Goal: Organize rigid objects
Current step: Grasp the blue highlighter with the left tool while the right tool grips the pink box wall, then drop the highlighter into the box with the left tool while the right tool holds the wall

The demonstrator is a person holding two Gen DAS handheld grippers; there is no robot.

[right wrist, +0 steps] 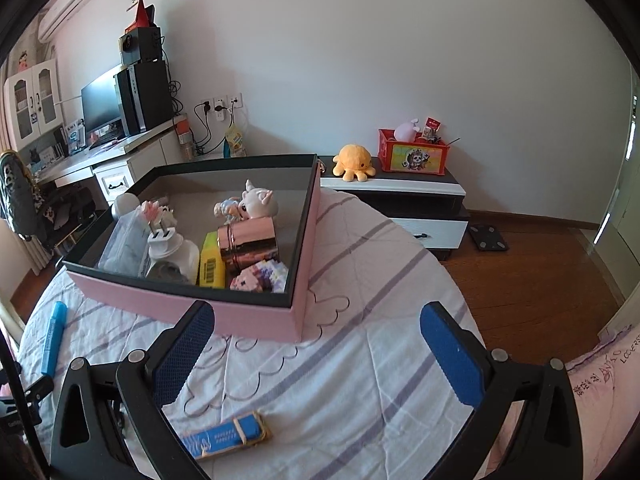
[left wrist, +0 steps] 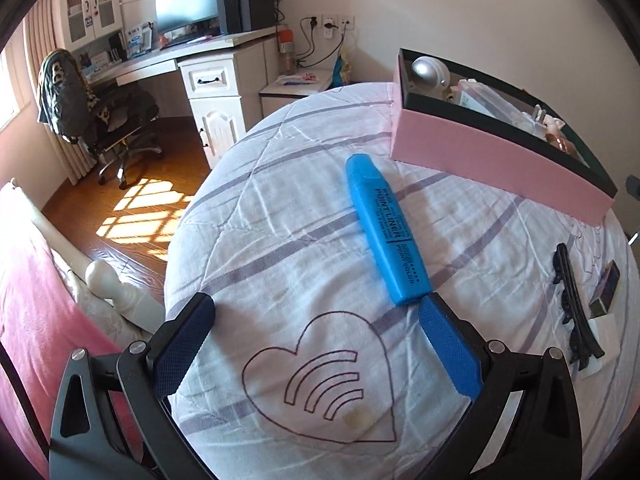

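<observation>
A blue highlighter pen [left wrist: 386, 228] lies on the white quilt, its near end beside the right fingertip of my open left gripper [left wrist: 316, 306], which holds nothing. The same highlighter [right wrist: 52, 336] shows at the far left of the right wrist view. A pink box with a black rim [left wrist: 500, 160] sits beyond it, holding several small items: a rose-gold can [right wrist: 248, 246], a yellow pack [right wrist: 211, 260], a white plug [right wrist: 164, 236], toy figures [right wrist: 256, 202]. My right gripper [right wrist: 316, 312] hangs open before the box [right wrist: 256, 320]. A small blue booklet [right wrist: 228, 434] lies under it.
A black hair clip [left wrist: 572, 308] and a small dark block [left wrist: 606, 288] lie on the quilt at the right. The bed edge drops to a wooden floor [left wrist: 132, 208] on the left. A desk [left wrist: 212, 60] and low cabinet [right wrist: 400, 196] stand beyond.
</observation>
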